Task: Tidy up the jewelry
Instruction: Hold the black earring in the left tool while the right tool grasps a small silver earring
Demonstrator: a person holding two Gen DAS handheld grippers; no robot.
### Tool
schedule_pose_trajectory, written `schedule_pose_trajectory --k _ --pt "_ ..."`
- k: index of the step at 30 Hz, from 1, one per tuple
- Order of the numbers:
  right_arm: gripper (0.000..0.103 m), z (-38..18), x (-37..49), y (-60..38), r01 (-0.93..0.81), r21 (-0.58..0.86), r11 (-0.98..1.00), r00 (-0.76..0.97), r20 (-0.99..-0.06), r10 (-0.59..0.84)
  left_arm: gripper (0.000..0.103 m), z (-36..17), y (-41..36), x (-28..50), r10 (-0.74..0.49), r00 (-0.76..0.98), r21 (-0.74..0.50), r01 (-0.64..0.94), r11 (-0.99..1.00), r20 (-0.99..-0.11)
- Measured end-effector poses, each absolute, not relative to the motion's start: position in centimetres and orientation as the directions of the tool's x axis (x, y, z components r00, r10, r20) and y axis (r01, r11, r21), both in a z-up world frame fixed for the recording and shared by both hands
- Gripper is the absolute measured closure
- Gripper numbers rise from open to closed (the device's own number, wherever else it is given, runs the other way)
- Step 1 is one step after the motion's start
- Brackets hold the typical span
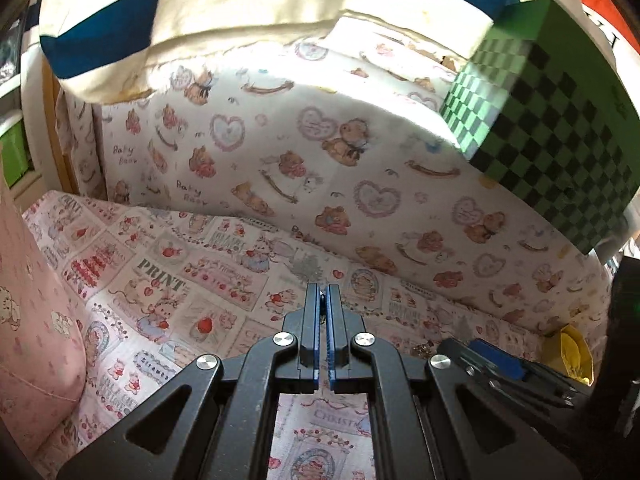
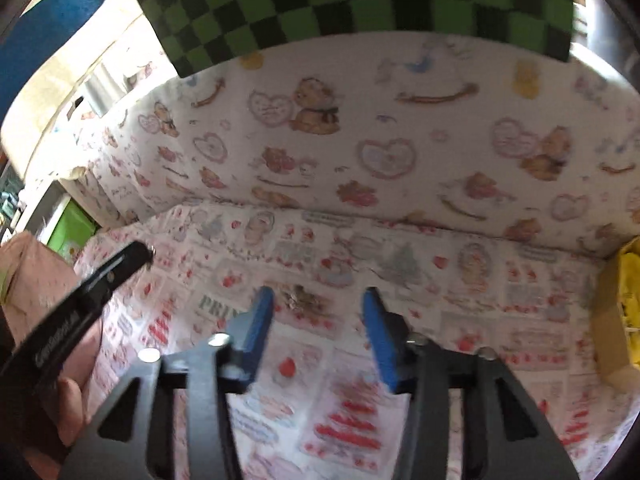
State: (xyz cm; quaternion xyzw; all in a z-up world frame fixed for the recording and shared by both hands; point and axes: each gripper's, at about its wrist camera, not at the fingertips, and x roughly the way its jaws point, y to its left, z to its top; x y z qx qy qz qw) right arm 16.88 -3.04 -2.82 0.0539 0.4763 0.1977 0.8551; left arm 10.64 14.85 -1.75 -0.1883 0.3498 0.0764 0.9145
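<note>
My left gripper (image 1: 323, 292) is shut, with a small thing pinched at its tip that I cannot make out; it also shows at the left of the right wrist view (image 2: 149, 251), where something tiny sticks out of the tip. My right gripper (image 2: 318, 300) is open above the printed bed sheet (image 2: 352, 360). A small tangled pile of jewelry (image 2: 298, 298) lies on the sheet just beyond and between its blue pads (image 2: 260, 316). In the left wrist view a bit of jewelry (image 1: 422, 348) shows by the right gripper (image 1: 496, 364).
A teddy-bear print cushion wall (image 1: 360, 152) rises behind the sheet. A green checkered box (image 1: 560, 120) hangs at upper right. A yellow container (image 2: 624, 312) stands at the right edge. A pink pillow (image 1: 36, 300) lies at the left.
</note>
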Motion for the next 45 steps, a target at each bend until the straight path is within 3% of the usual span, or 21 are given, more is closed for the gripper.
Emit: schedule_pose_trajectory --k 6,16,21,33,37,45 --pt "0.077 -2.9 17.1 -1.5 -0.308 0.222 0.925 0.489 -0.797 0.355 0.101 -1.6 15.2 10.2 0.015 0.759 -0.304 -0.279 0.911 -0.651" --pt "0.096 -4.2 17.5 -0.8 -0.321 0.239 0.916 0.456 -0.809 0.371 0.101 -1.0 14.6 9.4 -0.007 0.782 -0.314 -0.242 0.918 -0.624" --pt "0.099 -3.3 17.0 -2.4 -0.331 0.263 0.906 0.459 -0.794 0.399 0.101 -0.8 14.1 9.3 -0.038 0.784 -0.325 -0.212 0.922 -0.62" --pt "0.096 -3.0 16.9 -1.6 -0.398 0.217 0.891 0.437 -0.81 0.392 0.101 -0.9 14.7 9.5 -0.013 0.782 -0.319 -0.239 0.917 -0.624" --pt "0.087 -3.7 17.4 -0.7 -0.377 0.217 0.9 0.44 -0.814 0.38 0.101 -1.1 14.8 9.6 -0.021 0.778 -0.327 -0.239 0.914 -0.627" --pt "0.087 -4.3 18.2 0.4 -0.357 0.197 0.913 0.455 -0.817 0.354 0.101 -0.9 14.8 9.5 -0.022 0.783 -0.333 -0.239 0.912 -0.621"
